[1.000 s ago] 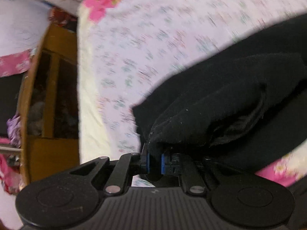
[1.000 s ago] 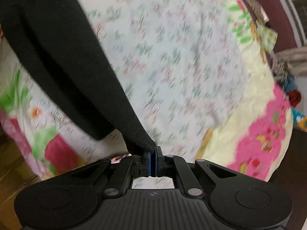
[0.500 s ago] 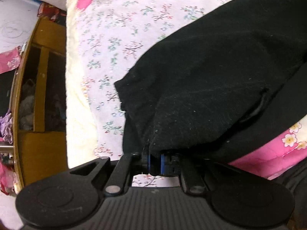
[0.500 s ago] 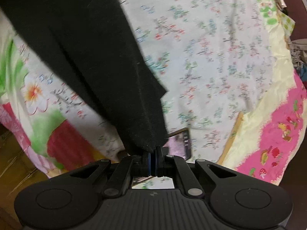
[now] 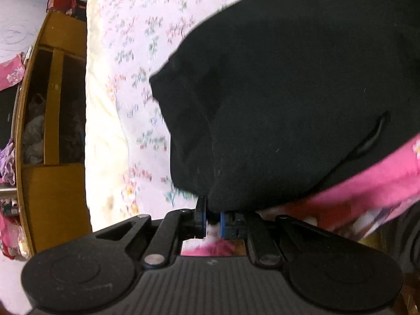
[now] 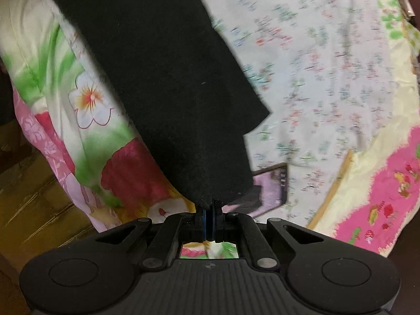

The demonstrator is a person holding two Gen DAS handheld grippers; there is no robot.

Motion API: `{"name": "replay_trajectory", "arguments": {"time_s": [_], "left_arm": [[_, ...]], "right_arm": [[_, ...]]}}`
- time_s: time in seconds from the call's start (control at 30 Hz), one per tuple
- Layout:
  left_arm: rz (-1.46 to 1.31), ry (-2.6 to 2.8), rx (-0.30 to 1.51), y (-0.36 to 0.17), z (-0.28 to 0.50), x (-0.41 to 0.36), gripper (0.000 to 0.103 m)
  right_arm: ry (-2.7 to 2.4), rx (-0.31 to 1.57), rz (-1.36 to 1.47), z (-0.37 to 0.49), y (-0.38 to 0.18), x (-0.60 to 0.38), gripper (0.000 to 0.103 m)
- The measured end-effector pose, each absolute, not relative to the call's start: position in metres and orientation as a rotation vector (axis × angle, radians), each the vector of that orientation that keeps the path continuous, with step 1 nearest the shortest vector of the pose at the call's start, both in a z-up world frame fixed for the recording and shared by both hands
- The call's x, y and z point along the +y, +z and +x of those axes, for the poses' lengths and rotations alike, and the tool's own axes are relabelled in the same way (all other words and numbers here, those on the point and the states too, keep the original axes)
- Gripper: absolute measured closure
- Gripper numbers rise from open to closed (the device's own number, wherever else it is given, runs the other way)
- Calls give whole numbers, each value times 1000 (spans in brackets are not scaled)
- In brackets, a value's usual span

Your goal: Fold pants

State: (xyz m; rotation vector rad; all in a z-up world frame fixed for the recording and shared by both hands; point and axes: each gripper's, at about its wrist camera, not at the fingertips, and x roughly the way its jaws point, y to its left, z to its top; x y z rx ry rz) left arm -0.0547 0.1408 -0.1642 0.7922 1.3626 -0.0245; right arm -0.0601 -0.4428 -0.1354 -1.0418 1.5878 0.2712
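**Both grippers clamp the black pants over the floral bedspread**

The left gripper (image 5: 212, 219) has its blue-padded jaws nearly together, pinching a thick bunch of the black pants (image 5: 288, 92) between them. The fabric swells up and away from the fingertips, filling the right and upper part of the left wrist view, with a pocket slit (image 5: 372, 136) showing near its right edge.

The right gripper (image 6: 209, 219) has its jaws pressed tight together, with a narrow end of the same black pants (image 6: 162, 73) caught at the tips. From there the cloth runs up and to the left as a long dark band, one squared corner jutting out to the right.

The pants lie draped on the bedspread (image 5: 136, 60), a pale sheet with small flowers and a pink and green border. A phone (image 6: 270, 189) lies on the sheet just to the right of the right gripper's tips, partly covered by the cloth.

To the left of the bed stands a wooden shelf unit (image 5: 50, 120); its open compartments hold bundled items too dim to identify.
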Motion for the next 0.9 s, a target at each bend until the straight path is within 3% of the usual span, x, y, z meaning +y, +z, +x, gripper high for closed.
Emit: {"name": "replay_trajectory", "arguments": {"time_s": [0.27, 0.33, 0.47, 0.53, 0.6, 0.63, 0.7, 0.73, 0.77, 0.9], "left_arm": [[793, 30, 1353, -162, -50, 138, 83], [790, 50, 1413, -172, -59, 143, 87], [948, 17, 1443, -200, -81, 140, 89], [1014, -5, 1426, -203, -91, 133, 89], [1053, -16, 1414, -201, -105, 132, 89], [1091, -29, 1409, -203, -114, 132, 88], [1159, -67, 1402, -207, -130, 129, 86], [1147, -74, 1402, -204, -133, 127, 82], [1100, -65, 1398, -198, -134, 124, 75], [907, -69, 1306, -152, -126, 99, 74]], "right_arm": [[256, 1610, -980, -64, -133, -457, 103], [260, 1616, -941, -62, -131, -459, 103], [315, 1631, -1015, -67, -165, -457, 103], [312, 1619, -1085, -63, -181, -457, 93], [305, 1595, -1070, -62, -180, -459, 73], [305, 1594, -1051, -64, -177, -461, 70], [325, 1611, -991, -69, -170, -467, 41], [324, 1616, -972, -73, -166, -467, 36], [317, 1612, -953, -78, -160, -465, 37], [264, 1448, -843, -94, -121, -430, 44]]}}
